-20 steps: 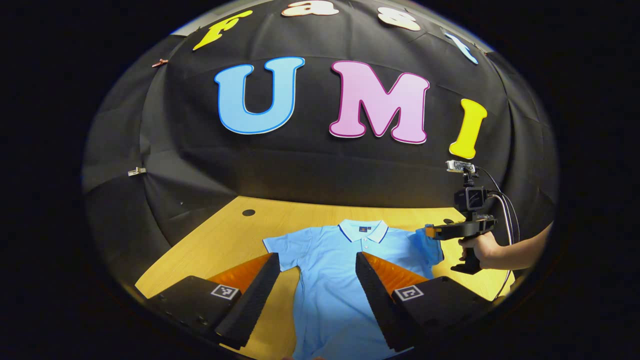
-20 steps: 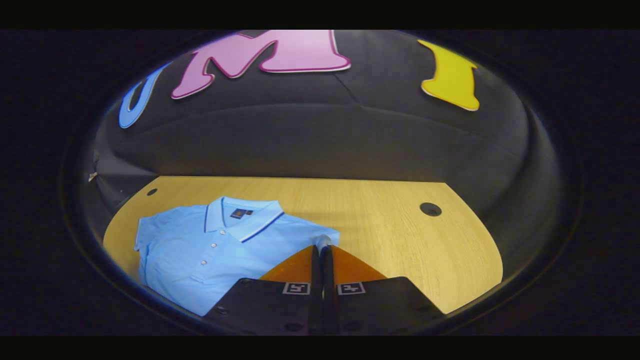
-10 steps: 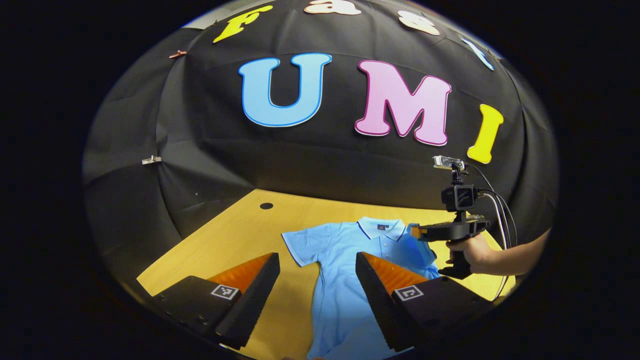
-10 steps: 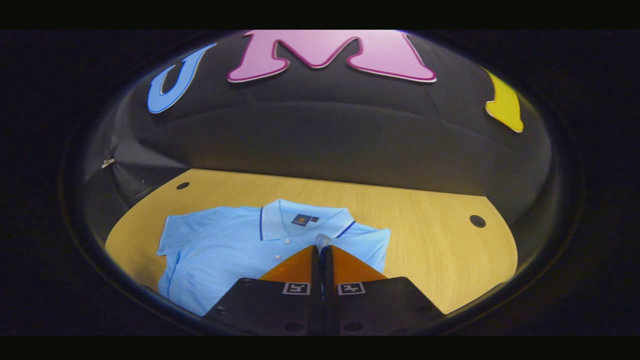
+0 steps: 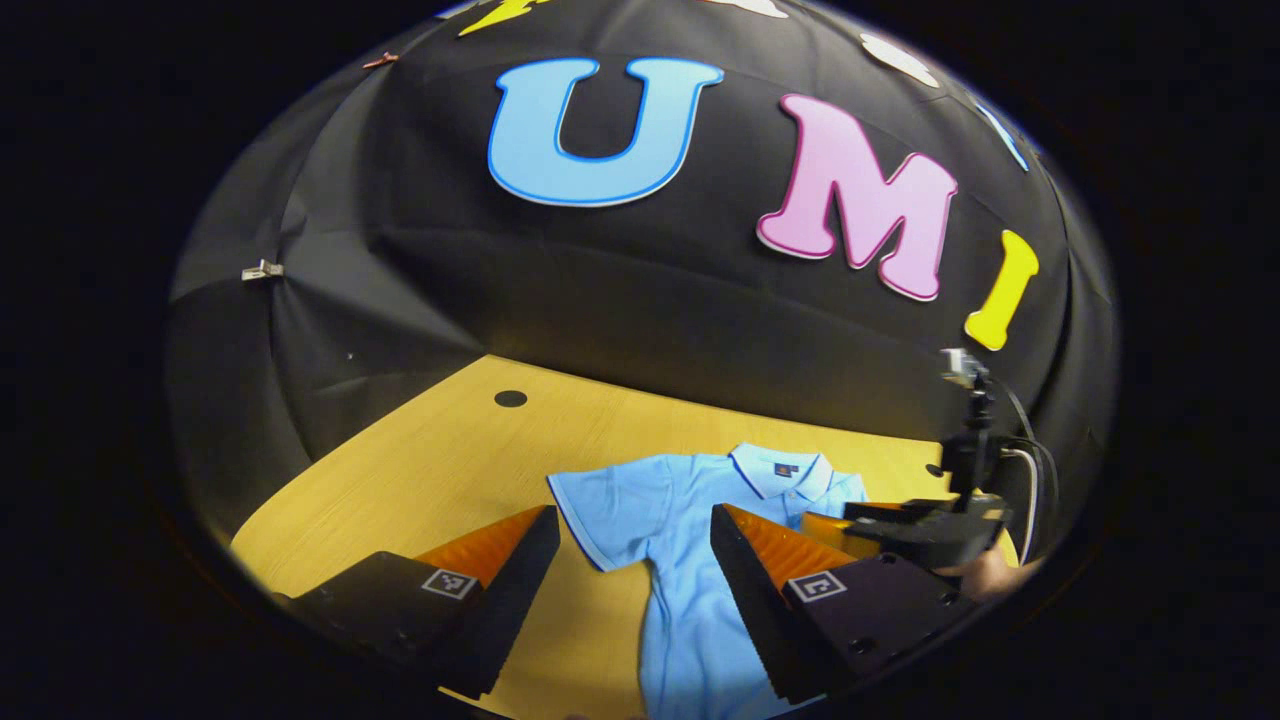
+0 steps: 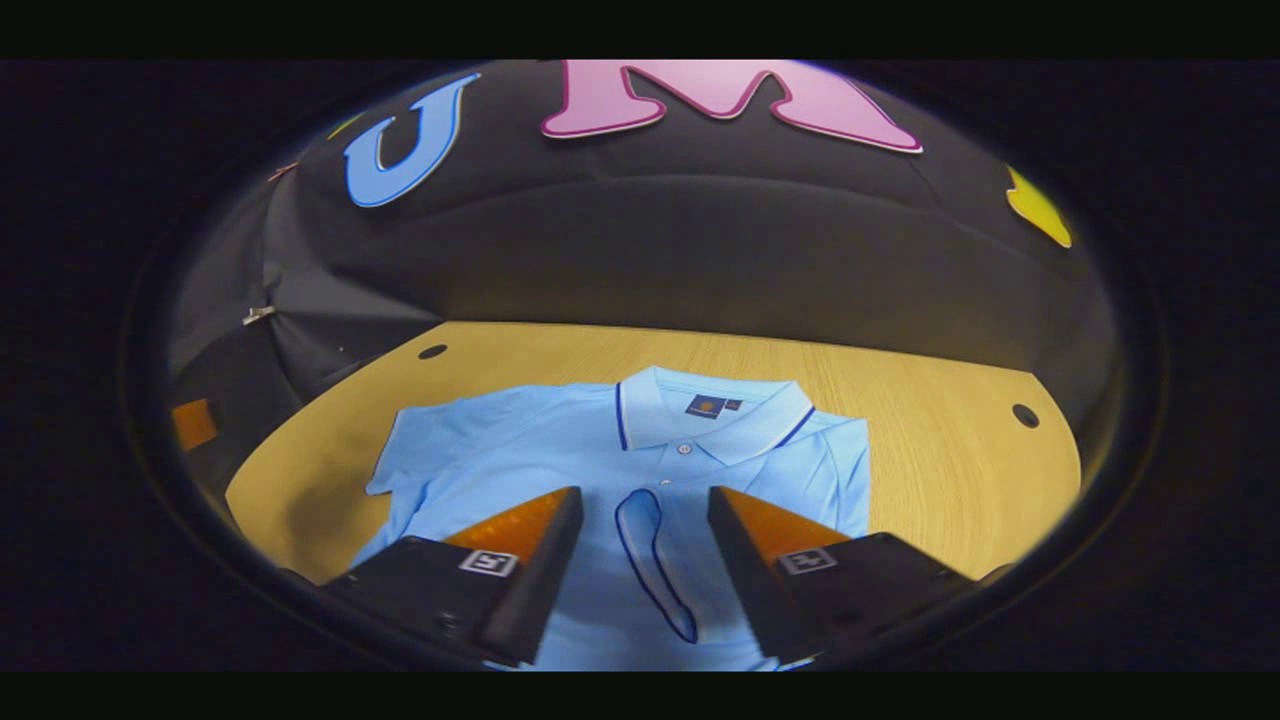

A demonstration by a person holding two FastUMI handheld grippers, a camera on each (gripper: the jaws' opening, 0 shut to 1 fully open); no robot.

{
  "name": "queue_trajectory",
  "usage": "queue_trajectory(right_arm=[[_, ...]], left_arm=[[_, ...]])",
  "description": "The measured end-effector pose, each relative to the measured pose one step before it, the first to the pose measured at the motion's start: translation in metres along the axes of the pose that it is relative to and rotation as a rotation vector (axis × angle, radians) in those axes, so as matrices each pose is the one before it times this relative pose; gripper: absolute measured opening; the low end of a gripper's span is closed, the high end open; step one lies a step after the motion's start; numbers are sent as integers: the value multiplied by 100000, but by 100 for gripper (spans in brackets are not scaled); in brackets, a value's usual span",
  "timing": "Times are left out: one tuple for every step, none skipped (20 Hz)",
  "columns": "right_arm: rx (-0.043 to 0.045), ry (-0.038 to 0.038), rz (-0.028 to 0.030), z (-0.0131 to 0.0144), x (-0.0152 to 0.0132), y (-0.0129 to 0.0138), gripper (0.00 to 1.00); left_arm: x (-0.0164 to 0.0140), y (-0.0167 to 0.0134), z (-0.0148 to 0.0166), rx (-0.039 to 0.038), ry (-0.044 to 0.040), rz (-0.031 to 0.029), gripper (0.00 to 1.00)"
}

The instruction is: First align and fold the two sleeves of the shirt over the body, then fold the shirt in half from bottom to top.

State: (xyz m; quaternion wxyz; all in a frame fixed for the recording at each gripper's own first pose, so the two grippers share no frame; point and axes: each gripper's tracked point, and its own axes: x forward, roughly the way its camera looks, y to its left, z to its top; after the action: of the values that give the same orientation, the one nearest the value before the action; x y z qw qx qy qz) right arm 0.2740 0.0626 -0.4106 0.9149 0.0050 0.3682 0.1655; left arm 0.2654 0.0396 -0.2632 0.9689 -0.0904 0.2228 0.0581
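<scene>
A light blue polo shirt (image 6: 520,450) lies face up on the wooden table (image 6: 950,480), collar (image 6: 710,415) toward the wall. One sleeve (image 6: 655,565), its cuff edged in dark blue, lies folded over the shirt's chest. My right gripper (image 6: 642,497) is open just above that sleeve, a finger on each side and neither touching it. The other sleeve (image 5: 590,505) is spread flat on the table. My left gripper (image 5: 630,540) is open above the table, near that flat sleeve and the shirt (image 5: 690,600). The right gripper (image 5: 915,530) shows at the shirt's far side.
The black cloth wall closes the table's far side. Round cable holes (image 5: 510,398) (image 6: 1025,414) sit near the table's back corners. Bare wood lies left of the shirt (image 5: 400,480) and to its right (image 6: 960,500).
My right gripper carried the sleeve inward over the shirt's body, then opened and let it drop there. My left gripper shifted toward the spread sleeve and stayed open.
</scene>
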Motion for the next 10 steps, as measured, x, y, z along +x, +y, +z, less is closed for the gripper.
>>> queue_trajectory(right_arm=[[-2434, -1798, -1220, 65, -671, -397, 90], [-1798, -1839, -1382, 209, -898, -420, 100], [-1219, -2037, -1167, 215, -852, -349, 100], [-780, -1425, -945, 110, -808, -364, 100], [-467, -1025, -1097, -30, -917, -451, 96], [110, -612, -868, -153, -668, -448, 100], [460, -50, -320, -293, -684, -362, 100], [617, 1064, -315, -455, -518, -410, 100], [1056, 1642, -224, -643, -540, -434, 100], [1361, 927, -76, -353, -484, -421, 100]], left_arm=[[1627, 982, -200, 796, 1650, 1173, 97], [1730, 857, -188, 773, 1252, 1152, 97], [1703, 630, -378, 662, 2021, -412, 97], [1498, 410, -568, 495, 2331, -309, 97], [1615, 645, -292, 377, 1901, 291, 97], [1667, 599, -311, 431, 1578, 680, 97], [1557, 520, -306, 320, 1992, 785, 97], [1302, 483, -543, 625, 2491, 657, 97], [1275, 497, -290, 1406, 1995, 1004, 97], [972, 431, -126, 1770, 933, 1131, 97]])
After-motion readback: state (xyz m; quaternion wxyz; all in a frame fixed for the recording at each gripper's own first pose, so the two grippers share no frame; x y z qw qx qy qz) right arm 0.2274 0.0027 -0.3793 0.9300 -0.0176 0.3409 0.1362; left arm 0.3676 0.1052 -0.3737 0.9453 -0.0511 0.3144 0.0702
